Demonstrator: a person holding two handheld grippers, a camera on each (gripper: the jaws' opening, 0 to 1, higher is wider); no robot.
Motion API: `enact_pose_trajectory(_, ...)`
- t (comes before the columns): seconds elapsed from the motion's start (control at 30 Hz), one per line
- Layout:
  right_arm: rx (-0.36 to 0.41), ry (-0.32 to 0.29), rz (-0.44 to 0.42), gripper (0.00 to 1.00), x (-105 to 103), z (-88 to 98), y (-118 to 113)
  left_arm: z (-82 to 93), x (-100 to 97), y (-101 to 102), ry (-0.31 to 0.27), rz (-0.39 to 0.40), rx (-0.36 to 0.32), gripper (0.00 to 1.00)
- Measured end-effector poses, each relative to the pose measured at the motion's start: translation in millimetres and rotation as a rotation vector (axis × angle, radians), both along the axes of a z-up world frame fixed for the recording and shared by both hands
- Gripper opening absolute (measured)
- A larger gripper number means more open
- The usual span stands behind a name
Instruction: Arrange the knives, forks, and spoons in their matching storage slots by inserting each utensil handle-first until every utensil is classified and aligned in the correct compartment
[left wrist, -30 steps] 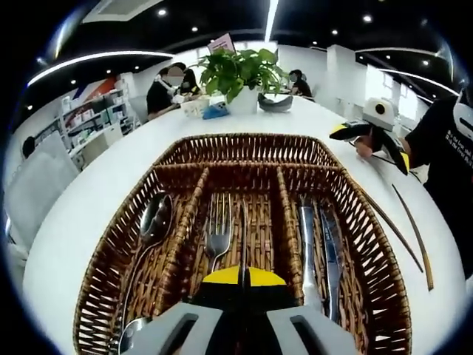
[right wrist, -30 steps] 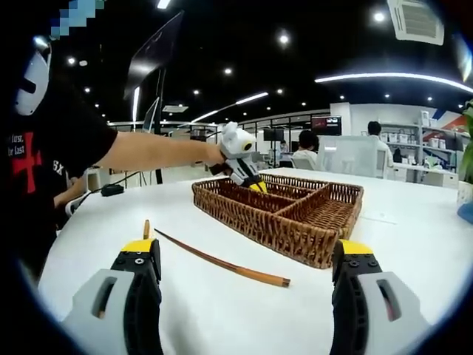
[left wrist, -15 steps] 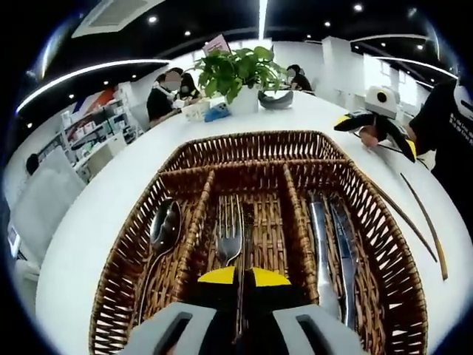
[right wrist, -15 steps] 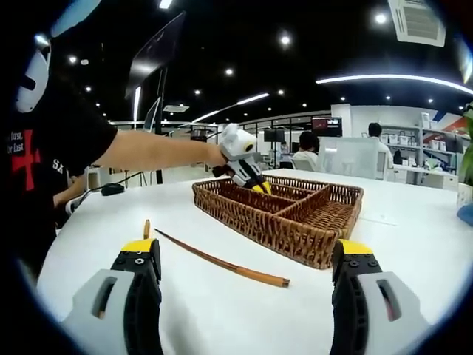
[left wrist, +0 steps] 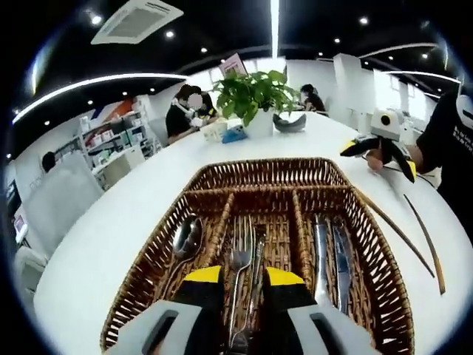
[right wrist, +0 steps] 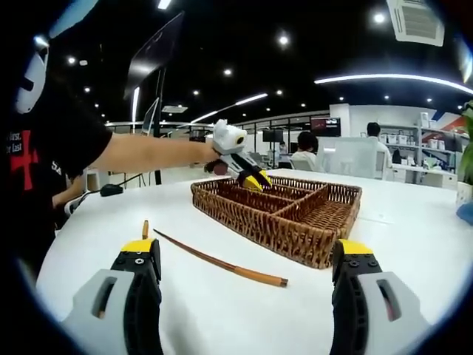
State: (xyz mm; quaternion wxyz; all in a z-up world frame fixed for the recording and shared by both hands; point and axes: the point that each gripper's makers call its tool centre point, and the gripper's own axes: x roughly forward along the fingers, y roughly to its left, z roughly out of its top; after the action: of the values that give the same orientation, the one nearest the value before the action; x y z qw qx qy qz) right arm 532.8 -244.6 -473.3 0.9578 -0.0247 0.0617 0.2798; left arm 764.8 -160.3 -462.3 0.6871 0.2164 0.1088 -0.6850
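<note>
woven brown wicker makes up the tray [left wrist: 222,171], which sits on a white table [left wrist: 96,244] and is split into long slots with one cross slot at its far end. in the left gripper view the left gripper [left wrist: 243,276] hangs over the near end of the middle slot, its yellow-tipped jaws parted a little with nothing clamped between them; two forks [left wrist: 240,255] lie in that slot just beyond and below the tips. a spoon [left wrist: 185,238] rests in the slot to their left and two knives [left wrist: 329,255] in the slot to their right. two brown chopsticks [left wrist: 414,240] lie on the table beside the tray's right edge. a potted plant [left wrist: 255,92] stands past the tray.

in the right gripper view the right gripper [right wrist: 247,259] has its jaws spread wide and empty, low over the table with a chopstick [right wrist: 222,260] between them, the tray beyond. white lettering on the person's black shirt [right wrist: 37,159] reads "first" and "the last" beside a red cross.
</note>
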Motion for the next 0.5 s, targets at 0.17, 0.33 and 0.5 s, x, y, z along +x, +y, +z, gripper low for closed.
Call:
enact_pose_trajectory(0.17, -0.001, 0.005, 0.004, 0.99, 0.0, -1.2, 1.5, 26.6, -5.4, 9.2, -0.004, 0.082, -0.132, 0.37)
enact_pose_trajectory(0.33, 0.015, 0.001, -0.002, 0.99, 0.7, 1.4, -0.2, 26.1, -5.9, 20.9, -0.018, 0.171, -0.143, 0.82)
enact_pose_trajectory(0.5, 0.018, -0.003, -0.004, 0.99, -0.5, 2.9, 0.0, 22.9, -9.1, 34.6, -0.011, 0.24, -0.151, 1.0)
